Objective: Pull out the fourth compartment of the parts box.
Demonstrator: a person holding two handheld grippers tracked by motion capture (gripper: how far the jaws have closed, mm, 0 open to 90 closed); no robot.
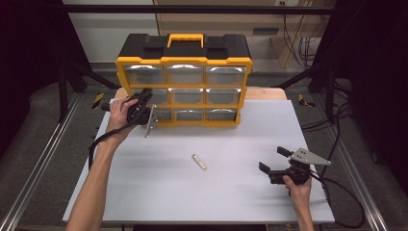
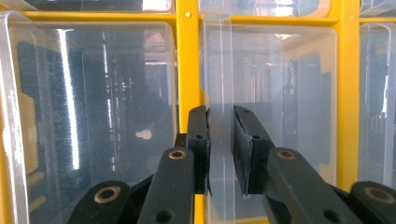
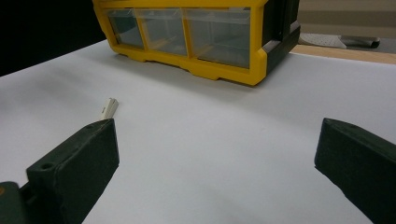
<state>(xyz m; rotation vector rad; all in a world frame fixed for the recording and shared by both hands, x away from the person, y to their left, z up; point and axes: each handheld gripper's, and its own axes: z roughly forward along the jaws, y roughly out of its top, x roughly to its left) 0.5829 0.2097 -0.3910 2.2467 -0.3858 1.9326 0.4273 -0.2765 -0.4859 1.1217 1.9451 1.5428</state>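
Left gripper (image 2: 220, 154) pinches a clear drawer's (image 2: 271, 107) pull tab.
Near: right gripper (image 1: 277, 159) spread wide over the matte white table (image 1: 231, 192); a flat pale bar (image 1: 198, 161) lies beyond. Far: glossy yellow-framed organizer (image 1: 184, 62). The left gripper view shows the ribbed black pads (image 2: 245, 140) pressing the thin plastic.

Only a small flat piece (image 1: 198, 161) interrupts the table (image 1: 231, 192) before the drawer cabinet (image 1: 184, 79).
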